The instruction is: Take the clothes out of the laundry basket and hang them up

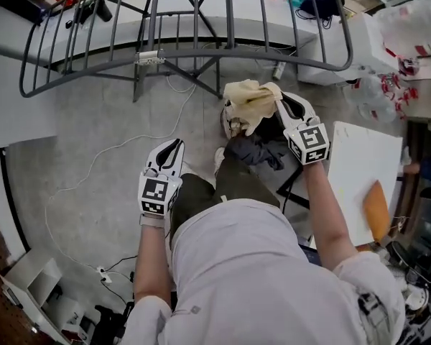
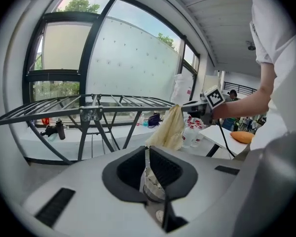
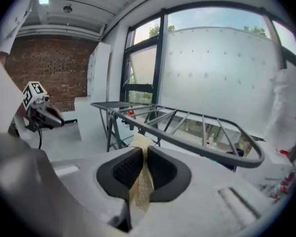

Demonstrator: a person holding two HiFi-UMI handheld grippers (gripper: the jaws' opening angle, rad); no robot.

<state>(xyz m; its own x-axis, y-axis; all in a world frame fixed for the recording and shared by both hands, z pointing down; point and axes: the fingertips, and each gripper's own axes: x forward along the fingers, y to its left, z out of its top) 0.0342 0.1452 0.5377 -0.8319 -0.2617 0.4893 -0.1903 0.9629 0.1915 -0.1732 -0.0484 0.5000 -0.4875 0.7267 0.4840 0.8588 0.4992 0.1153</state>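
The right hand-held gripper (image 1: 280,105) is grasping a pale yellow cloth (image 1: 250,100), pinching it tight between its jaws. It is holding the cloth up over the laundry basket (image 1: 227,121), near the front rail of the drying rack (image 1: 201,51). Dark clothes (image 1: 260,152) are lying in the basket beneath it. The left hand-held gripper (image 1: 174,148) is hanging over the floor to the left, clenched with nothing between its jaws. A white counter (image 1: 359,164) is standing at the right.
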